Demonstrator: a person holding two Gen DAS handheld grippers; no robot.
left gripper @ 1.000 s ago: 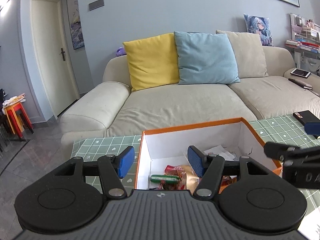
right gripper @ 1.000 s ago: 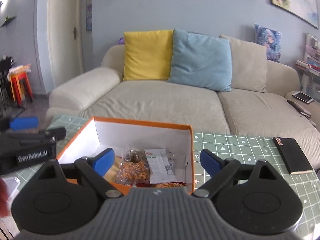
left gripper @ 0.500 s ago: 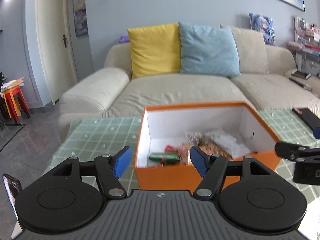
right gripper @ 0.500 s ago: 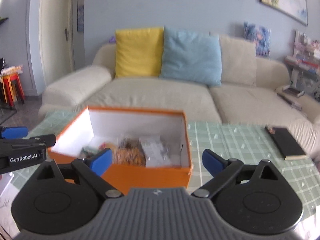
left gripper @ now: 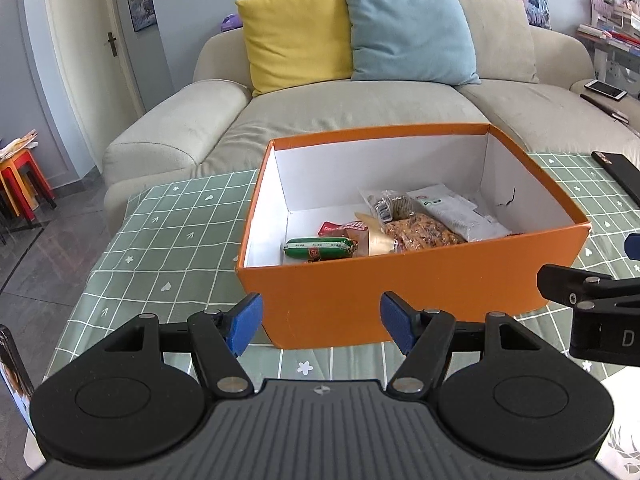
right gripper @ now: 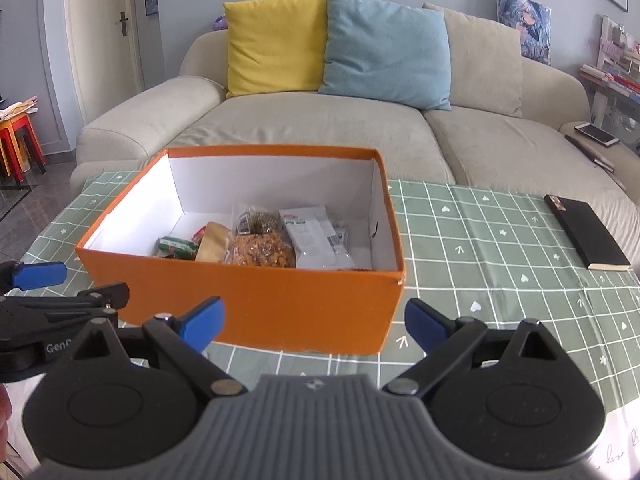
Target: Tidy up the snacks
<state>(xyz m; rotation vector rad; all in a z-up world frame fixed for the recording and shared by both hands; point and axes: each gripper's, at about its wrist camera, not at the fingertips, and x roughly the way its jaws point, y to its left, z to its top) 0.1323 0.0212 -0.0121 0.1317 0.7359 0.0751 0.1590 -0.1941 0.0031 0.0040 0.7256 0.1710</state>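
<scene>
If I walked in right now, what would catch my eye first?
Probably the bright orange box in the middle of the green checked table, open and holding a few snack packets, among them a green sausage. Behind it, a yellow cushion and a blue cushion sit side by side on the beige sofa.

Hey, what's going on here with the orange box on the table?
A person holds a pair of tongs in each hand, both aimed at the open orange box on the green checked tablecloth. The left tongs and right tongs are open and empty, just short of the box. Inside lie the snacks: a green sausage stick, a bag of brown crisps and a white packet.
</scene>
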